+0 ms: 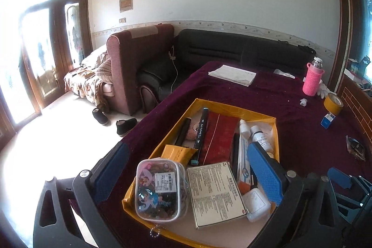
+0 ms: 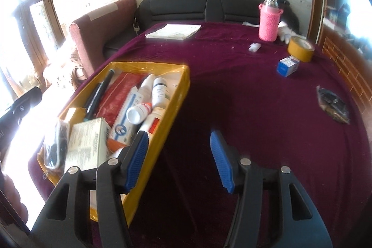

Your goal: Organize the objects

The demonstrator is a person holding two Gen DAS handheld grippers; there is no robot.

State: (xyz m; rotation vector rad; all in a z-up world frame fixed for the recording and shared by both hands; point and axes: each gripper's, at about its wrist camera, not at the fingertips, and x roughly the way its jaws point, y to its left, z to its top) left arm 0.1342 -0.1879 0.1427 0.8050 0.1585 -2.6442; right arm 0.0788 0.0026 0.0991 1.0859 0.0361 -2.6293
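Observation:
A yellow box sits on the purple-covered table and also shows in the right wrist view. It holds a clear case of hair ties, a beige carton, black markers, a red pouch and white bottles. My left gripper is open and hangs over the box's near end, empty. My right gripper is open and empty over the box's right wall and the cloth beside it.
On the table to the right lie a small blue box, a yellow tape roll, a pink-sleeved bottle, a dark packet and white papers. Sofas stand behind.

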